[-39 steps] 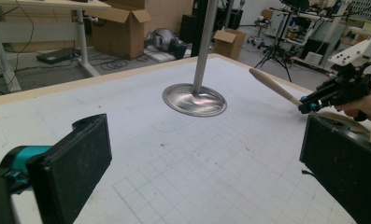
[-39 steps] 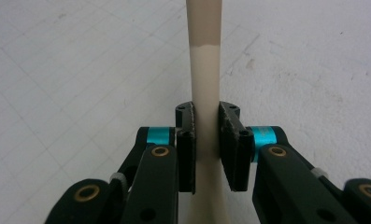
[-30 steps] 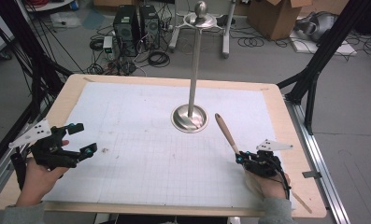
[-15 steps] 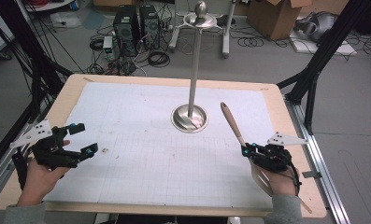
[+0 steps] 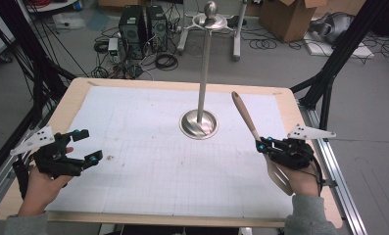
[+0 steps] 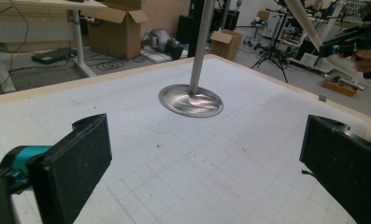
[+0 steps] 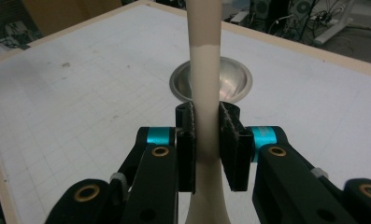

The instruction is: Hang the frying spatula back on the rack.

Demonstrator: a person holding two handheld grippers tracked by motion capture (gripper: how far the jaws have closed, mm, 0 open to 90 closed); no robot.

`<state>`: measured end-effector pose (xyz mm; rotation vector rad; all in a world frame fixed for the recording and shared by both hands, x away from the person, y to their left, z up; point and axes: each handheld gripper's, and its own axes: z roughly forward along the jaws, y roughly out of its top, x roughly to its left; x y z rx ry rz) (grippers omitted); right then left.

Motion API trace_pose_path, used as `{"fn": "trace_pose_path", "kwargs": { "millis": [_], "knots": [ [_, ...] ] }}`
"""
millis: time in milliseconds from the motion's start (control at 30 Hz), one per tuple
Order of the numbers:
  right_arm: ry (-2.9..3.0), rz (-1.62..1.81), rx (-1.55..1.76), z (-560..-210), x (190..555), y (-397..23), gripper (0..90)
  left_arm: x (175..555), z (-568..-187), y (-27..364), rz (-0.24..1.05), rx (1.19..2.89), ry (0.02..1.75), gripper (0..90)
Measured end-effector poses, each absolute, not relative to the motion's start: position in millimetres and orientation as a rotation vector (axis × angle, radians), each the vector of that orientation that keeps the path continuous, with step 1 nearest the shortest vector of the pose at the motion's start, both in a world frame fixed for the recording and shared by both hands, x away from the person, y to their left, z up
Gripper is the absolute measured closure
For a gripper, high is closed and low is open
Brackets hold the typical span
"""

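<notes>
A: What is the right gripper (image 5: 261,145) doing?

B: It is pinching a wooden spatula (image 5: 257,138) by the neck, between handle and blade. In the right gripper view both pads press on the pale shaft (image 7: 205,116). The handle points up and away toward the metal stand (image 5: 200,93); the flat blade hangs down by the person's hand.

A: Where is the spatula relative to that stand?

B: To the right of the stand's round base (image 5: 198,124), near it but apart, and clear of the gridded mat (image 5: 148,161). Seen along the right gripper's jaws, the handle lines up in front of the base.

A: And the left gripper (image 5: 86,146)?

B: Spread wide with nothing between the pads. It sits well to the left of the stand, low over the mat's edge. Its own camera looks across the mat at the base, with the spatula and the other gripper off to the far right.

A: So which step is this?

B: I judge it a carry: the spatula is gripped and off the table, and the stand looks like the goal, probably for hanging.

A: What does the next move need?

B: Raising the handle end toward the stand's top ring (image 5: 210,20), which sits high, and keeping the pinch firm so the shaft does not swivel. Whether the handle has a hole for hanging I cannot tell.
</notes>
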<state>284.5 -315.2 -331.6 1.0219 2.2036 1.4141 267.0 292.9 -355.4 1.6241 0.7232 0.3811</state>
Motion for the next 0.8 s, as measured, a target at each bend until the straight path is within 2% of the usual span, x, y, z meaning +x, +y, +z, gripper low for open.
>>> {"fn": "trace_pose_path", "kwargs": {
  "millis": [800],
  "knots": [
    [2.231,1.416,0.941,-291.0,300.0,-311.3,78.2,266.7,-357.9,293.2,0.374,1.62,0.731,2.7]
  ]
}}
